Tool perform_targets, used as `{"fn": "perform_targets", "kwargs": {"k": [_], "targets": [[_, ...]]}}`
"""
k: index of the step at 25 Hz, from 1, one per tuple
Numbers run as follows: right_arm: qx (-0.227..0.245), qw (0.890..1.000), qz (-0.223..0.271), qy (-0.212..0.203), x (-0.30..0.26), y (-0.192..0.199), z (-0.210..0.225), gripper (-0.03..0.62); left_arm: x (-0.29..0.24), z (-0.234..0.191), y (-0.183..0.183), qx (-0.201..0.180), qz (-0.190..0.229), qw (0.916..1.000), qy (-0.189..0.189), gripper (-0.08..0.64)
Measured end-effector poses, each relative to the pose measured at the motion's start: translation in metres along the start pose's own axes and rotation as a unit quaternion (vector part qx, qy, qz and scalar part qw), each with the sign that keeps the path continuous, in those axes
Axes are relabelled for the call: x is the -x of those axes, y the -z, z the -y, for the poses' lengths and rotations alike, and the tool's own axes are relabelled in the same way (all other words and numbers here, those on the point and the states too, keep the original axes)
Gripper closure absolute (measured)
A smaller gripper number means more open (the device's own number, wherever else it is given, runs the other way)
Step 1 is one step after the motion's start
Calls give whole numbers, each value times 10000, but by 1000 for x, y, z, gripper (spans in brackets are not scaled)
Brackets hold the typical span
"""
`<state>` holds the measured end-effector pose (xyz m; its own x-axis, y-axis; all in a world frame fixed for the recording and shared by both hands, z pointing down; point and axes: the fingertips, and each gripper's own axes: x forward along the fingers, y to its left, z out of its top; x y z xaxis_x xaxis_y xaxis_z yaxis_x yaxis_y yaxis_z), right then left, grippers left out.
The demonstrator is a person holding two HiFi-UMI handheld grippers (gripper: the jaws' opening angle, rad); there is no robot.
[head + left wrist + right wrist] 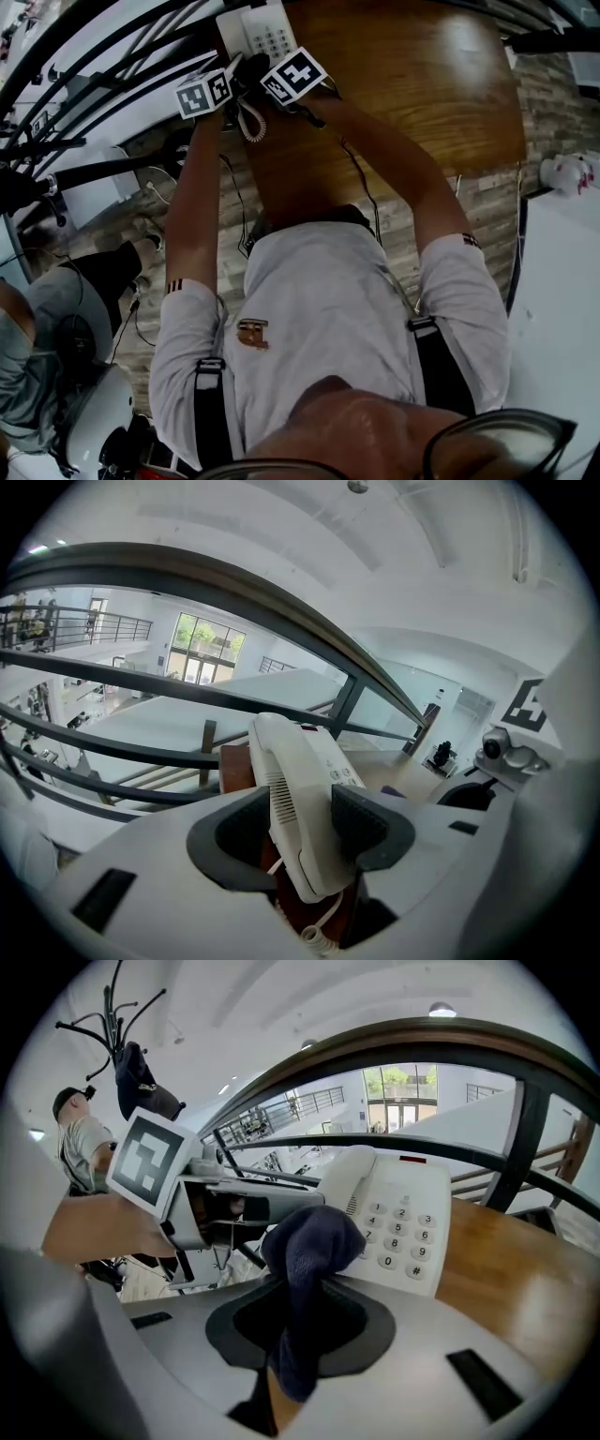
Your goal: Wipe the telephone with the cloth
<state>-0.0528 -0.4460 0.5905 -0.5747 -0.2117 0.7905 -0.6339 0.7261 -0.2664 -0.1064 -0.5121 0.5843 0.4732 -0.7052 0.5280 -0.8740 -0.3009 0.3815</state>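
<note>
Head view: the white plastic push-button telephone point(267, 33) sits at the far left corner of the brown wooden table point(422, 84), close under the dark railing; my left gripper point(234, 73) and right gripper point(267, 94) crowd together at its near edge, and the coiled white cord point(251, 122) hangs off the table just below them.

Left gripper view: my left jaws are clamped across the middle of the white plastic handset point(300, 799), one dark pad on each flank; it seems to lie in its cradle beside the keys, though I cannot tell whether it is lifted.

Right gripper view: my right jaws are pinched together on the dark blue terry cloth point(305, 1269), whose bunched top stands just before the telephone's near left corner, close to the handset's end, whether touching I cannot tell.

I judge the telephone light, hollow and smooth, likely to skate on varnished wood under a wipe; holding the handset at its narrow waist should pin it; the cloth is limp, so only the bunched part above my jaws will press.
</note>
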Motion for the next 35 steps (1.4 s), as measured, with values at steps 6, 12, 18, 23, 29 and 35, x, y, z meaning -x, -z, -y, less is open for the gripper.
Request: {"fn": "perform_targets", "kwargs": {"k": [6,12,18,23,29,35], "targets": [[-117,9994,-70,318,-12,5,25,512,-2,-3,2,-36,-6,10000,-33,342],[-322,9966,-153,741,5,24,71,512,0,-2,5,-51,15,10000,-36,342],[-550,9933,-190,995,18,31,109,512,-4,-6,1,-67,2,10000,-55,342],[-729,9908,-155,1127,33,39,120,512,0,-1,2,-80,1,9999,-104,342],[-590,9937,315,901,60,22,109,512,4,4,6,-190,-107,9997,-55,342],[-459,9883,1370,490,103,-22,85,512,29,18,-23,-236,392,9988,178,365]]}}
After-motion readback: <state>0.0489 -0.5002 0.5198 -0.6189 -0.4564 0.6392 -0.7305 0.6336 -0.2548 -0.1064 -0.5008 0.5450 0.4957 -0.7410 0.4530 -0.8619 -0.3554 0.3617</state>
